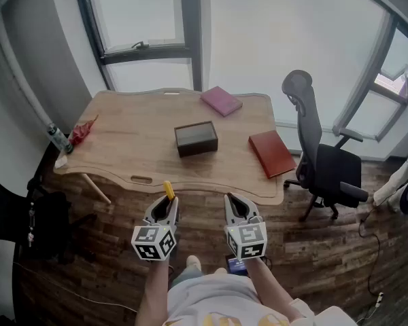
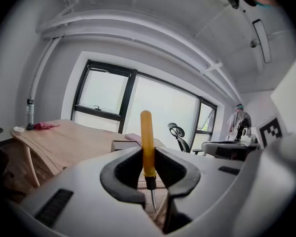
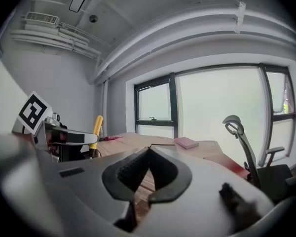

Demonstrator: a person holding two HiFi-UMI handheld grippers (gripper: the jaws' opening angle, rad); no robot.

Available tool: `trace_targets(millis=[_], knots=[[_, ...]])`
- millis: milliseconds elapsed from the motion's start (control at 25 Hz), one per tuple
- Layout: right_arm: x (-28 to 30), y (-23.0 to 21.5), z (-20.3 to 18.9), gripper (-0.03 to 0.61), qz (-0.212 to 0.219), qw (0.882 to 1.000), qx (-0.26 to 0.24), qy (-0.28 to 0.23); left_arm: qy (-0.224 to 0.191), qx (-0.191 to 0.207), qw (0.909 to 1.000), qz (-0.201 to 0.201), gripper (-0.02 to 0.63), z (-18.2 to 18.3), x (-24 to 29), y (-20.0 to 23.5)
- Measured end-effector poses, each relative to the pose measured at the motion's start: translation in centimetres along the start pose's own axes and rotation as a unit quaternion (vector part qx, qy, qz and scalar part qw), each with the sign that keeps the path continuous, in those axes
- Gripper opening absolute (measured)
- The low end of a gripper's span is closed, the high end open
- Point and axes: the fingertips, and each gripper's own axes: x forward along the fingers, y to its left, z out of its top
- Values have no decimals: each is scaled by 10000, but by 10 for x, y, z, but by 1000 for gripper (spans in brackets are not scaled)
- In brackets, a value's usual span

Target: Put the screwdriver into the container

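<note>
Dark container (image 1: 196,139) sits on table (image 1: 122,145), while left claw (image 1: 168,201) grips yellow screwdriver (image 2: 146,132).

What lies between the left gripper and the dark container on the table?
Nothing: in the head view, only bare table lies between left gripper and container.

The head view looks steeply down on the table (image 1: 122,134), some way off. Both gripper views look low and level across it toward the window (image 2: 103,95), sharing the chair (image 3: 235,128); the right one catches the left gripper (image 3: 91,141) at left.
</note>
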Motion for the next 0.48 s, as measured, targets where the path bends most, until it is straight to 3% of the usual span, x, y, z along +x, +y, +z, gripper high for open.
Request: trace_targets(millis=[480], knots=[[1,-1,-2,31,106,9999,-15,-10,47,124,9999,69,78,-2,-1,-6]])
